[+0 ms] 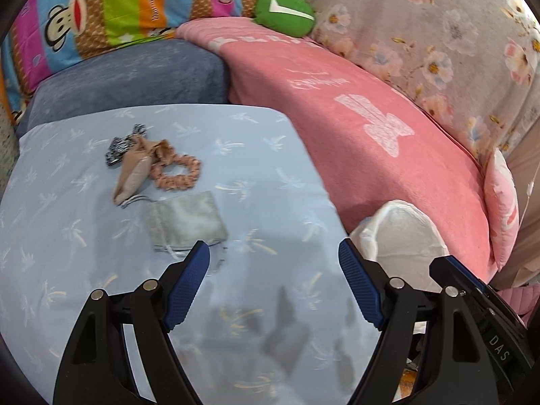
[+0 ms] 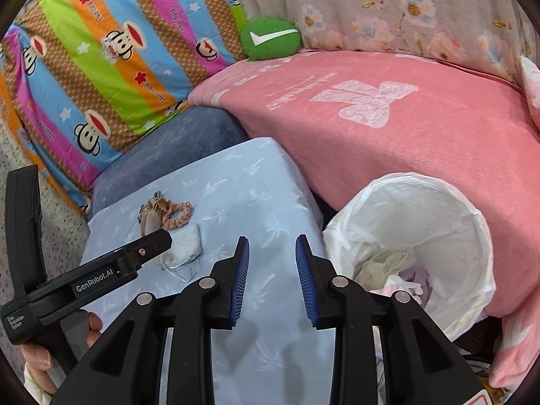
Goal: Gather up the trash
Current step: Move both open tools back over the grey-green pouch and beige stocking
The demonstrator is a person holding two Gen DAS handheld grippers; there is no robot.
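The left gripper hangs with its blue-padded fingers spread wide and nothing between them, above a light blue palm-print cushion. Just beyond its left fingertip lies a small grey drawstring pouch, flat on the cushion; touching the pouch's far edge is a clump of a beige fabric piece, a peach ruffled scrunchie and a black-and-white patterned scrap. The right gripper is parted to a moderate gap, also holding nothing, over the same cushion. To its right stands a bin lined with a white plastic bag, crumpled waste visible inside, against a pink blanket.
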